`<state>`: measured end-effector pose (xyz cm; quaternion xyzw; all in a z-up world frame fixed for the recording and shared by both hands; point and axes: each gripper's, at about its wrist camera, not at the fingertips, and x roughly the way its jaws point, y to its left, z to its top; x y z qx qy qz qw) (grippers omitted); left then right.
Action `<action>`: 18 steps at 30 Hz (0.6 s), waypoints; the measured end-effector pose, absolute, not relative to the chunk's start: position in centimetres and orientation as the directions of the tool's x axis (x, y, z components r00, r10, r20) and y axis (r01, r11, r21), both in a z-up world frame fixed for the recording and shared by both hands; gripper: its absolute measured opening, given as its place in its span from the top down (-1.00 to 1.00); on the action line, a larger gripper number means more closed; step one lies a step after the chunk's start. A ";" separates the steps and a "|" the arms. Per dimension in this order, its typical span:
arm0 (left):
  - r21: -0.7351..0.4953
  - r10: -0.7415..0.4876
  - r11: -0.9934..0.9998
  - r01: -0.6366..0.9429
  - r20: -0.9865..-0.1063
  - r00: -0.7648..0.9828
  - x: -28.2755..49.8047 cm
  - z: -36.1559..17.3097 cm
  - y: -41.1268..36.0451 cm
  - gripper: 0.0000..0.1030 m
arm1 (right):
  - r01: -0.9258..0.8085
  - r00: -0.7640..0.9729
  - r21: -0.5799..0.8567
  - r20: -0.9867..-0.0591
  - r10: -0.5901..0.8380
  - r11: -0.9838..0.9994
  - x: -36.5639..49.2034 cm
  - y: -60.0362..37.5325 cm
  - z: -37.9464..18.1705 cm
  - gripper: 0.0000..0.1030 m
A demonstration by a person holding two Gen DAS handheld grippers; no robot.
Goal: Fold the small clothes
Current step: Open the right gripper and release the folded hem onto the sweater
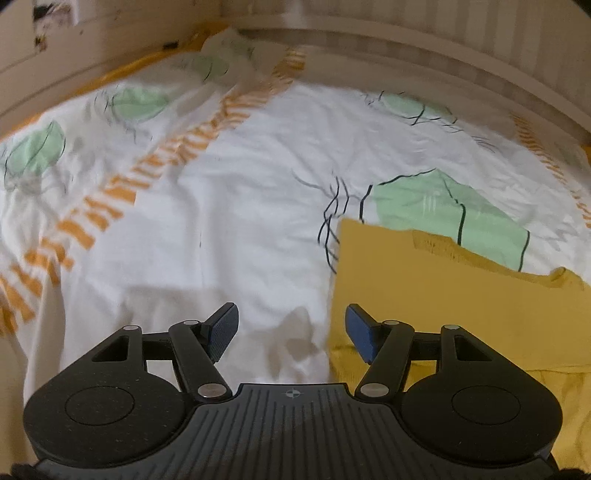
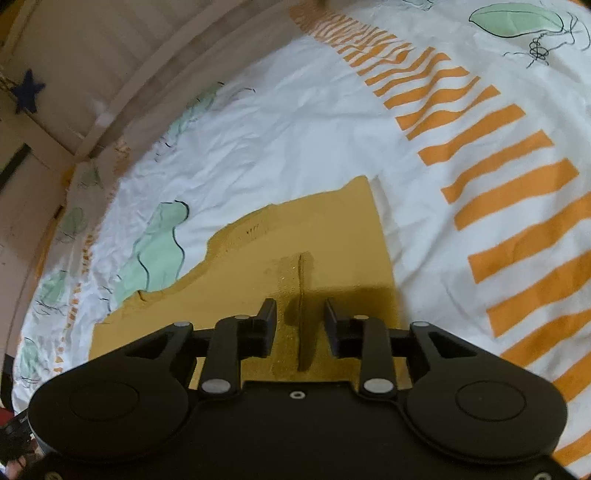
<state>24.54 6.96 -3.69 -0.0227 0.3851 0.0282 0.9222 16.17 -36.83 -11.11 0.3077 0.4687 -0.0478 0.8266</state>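
The yellow garment (image 2: 295, 251) lies flat on a bed, spread over a white bedsheet (image 2: 295, 122) printed with orange stripes and pale green leaf shapes. In the right wrist view it fills the lower middle of the frame, directly under the right gripper (image 2: 300, 325). That gripper's jaws stand partly apart, and a thin raised pinch of yellow cloth runs up between them; the pads do not press on it, a gap showing on either side of the ridge. A dark shadow falls on the cloth just ahead of the fingers. The garment's right edge runs straight up the frame to a corner near the centre, while its left edge steps unevenly down toward the lower left.

In the left wrist view the same yellow garment (image 1: 443, 295) sits in the lower right, its straight left edge and upper corner lying against the white sheet. The left gripper (image 1: 291, 332) has its jaws spread wide with nothing between them; bare bedsheet (image 1: 258, 184) shows through the gap, and the blue pad of its right-hand finger (image 1: 360, 332) hangs over the garment's left edge. This picture is blurred.

Farther off, orange stripe bands cross the sheet diagonally, and green leaves with thin black outlines dot it. Beyond the sheet's far edge a pale ribbed bed frame (image 1: 406, 33) curves along the top of the left view; in the upper left of the right view a dark blue star (image 2: 27, 92) sits on a pale surface.
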 end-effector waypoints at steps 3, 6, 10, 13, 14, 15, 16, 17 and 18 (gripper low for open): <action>-0.007 0.017 0.999 -0.032 -0.724 0.690 25.5 -4.6 6.2 -0.21 | 0.334 0.586 0.494 -0.776 0.234 0.803 15.7 -36.5 -11.3 -0.06; -0.018 -0.011 1.000 -0.004 -0.758 0.652 26.7 -5.4 5.4 -0.21 | 0.293 0.601 0.496 -0.761 0.246 0.817 15.5 -36.0 -11.3 -0.11; -0.029 -0.026 1.000 0.006 -0.757 0.653 27.8 -5.5 4.6 -0.21 | 0.235 0.612 0.476 -0.749 0.252 0.847 15.3 -35.5 -11.5 -0.11; -0.025 -0.022 1.000 0.004 -0.759 0.651 28.2 -5.6 4.6 -0.21 | 0.210 0.611 0.446 -0.755 0.240 0.870 15.5 -35.0 -11.6 0.10; -0.020 -0.014 1.000 -0.002 -0.759 0.651 28.4 -5.6 4.6 -0.21 | 0.207 0.605 0.433 -0.761 0.233 0.877 15.8 -34.8 -11.6 0.22; -0.017 -0.008 1.000 -0.007 -0.760 0.650 28.5 -5.7 4.8 -0.21 | 0.206 0.603 0.423 -0.765 0.227 0.882 16.0 -34.5 -11.6 0.52; -0.012 -0.001 1.000 -0.013 -0.763 0.646 28.5 -5.9 4.9 -0.21 | 0.197 0.603 0.412 -0.766 0.222 0.889 16.3 -34.3 -11.4 0.74; -0.008 0.008 1.000 -0.023 -0.767 0.642 28.6 -6.1 5.1 -0.21 | 0.188 0.603 0.399 -0.768 0.216 0.897 16.6 -33.9 -11.2 0.73; -0.008 0.014 0.999 -0.032 -0.770 0.638 28.8 -6.1 5.3 -0.21 | 0.173 0.603 0.385 -0.769 0.212 0.906 16.8 -33.5 -10.9 0.74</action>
